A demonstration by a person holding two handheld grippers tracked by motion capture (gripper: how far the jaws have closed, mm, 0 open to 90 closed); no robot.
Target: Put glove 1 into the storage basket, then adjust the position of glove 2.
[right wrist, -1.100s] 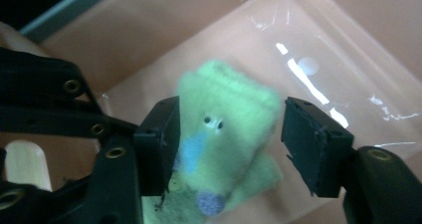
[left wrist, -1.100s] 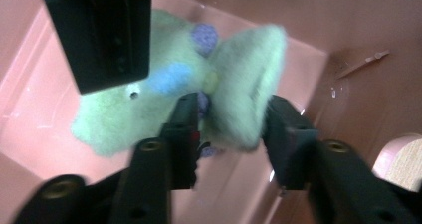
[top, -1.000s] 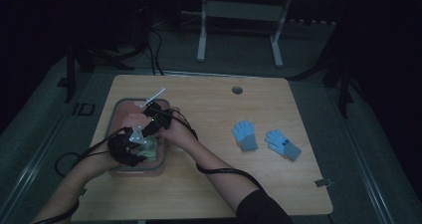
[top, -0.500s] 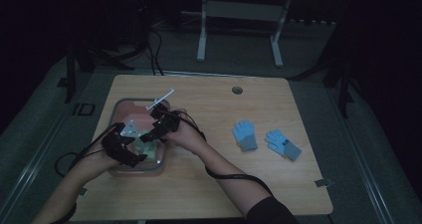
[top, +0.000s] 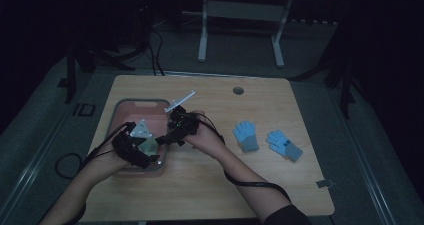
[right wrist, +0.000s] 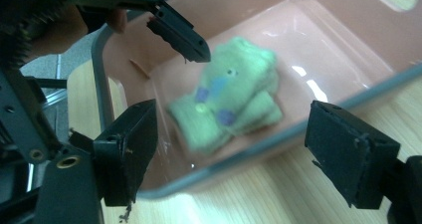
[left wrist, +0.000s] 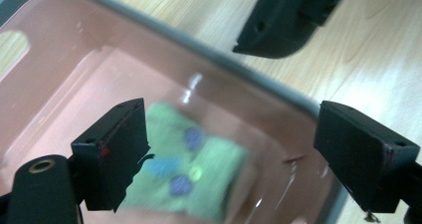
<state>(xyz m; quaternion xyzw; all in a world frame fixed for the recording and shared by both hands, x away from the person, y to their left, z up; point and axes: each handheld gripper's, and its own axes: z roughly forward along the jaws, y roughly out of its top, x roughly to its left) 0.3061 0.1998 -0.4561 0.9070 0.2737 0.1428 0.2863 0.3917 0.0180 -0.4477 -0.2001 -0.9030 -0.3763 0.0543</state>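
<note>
Here, the green glove (right wrist: 226,107) lies folded on the floor of the pink bin (top: 122,107) at the left of the bench (top: 210,195), free of any grip. My left tongs (left wrist: 231,157) hang released just above it, having just been opening, with nothing pressed between the pads. My right tongs (right wrist: 231,152) stand equally wide past the bin's near rim, likewise just opened and empty. Two blue gloves (top: 267,141) wait well apart to the right. To finish cleanly, I judge both tongs should lift straight clear without snagging the fabric.
</note>
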